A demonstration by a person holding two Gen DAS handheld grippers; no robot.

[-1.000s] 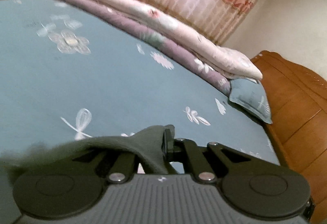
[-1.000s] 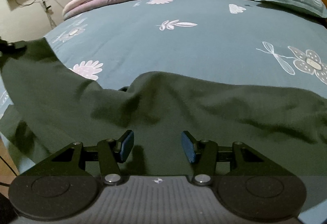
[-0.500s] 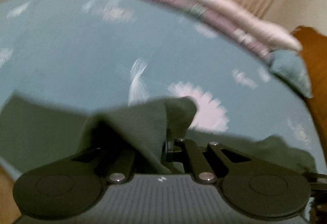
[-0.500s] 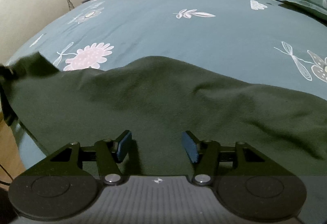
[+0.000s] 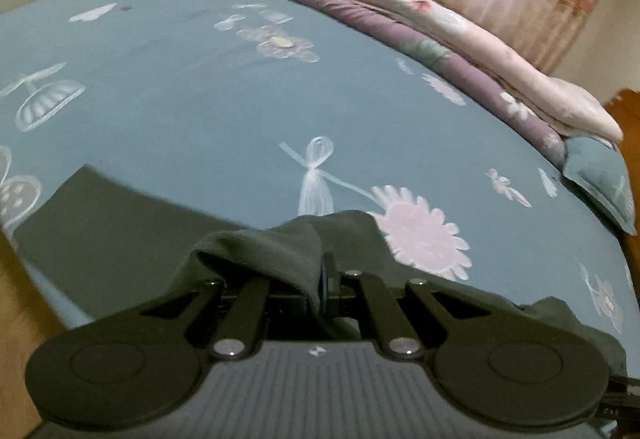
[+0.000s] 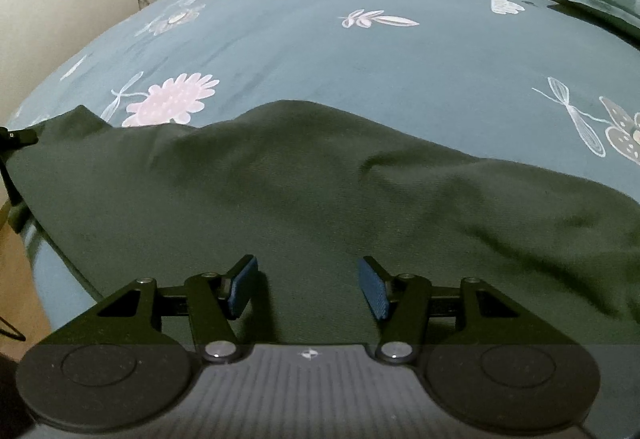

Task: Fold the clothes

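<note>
Pinched dark-green knit garment (image 5: 288,247) now lower — soft, rumpled.

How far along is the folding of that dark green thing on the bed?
Early on. Done: the dark green garment is spread on the bed, wrinkled, with no neat fold visible. In hand: the left gripper pinches one edge. Left: the right gripper, fingers apart above the cloth, holds nothing; the folds remain.
</note>
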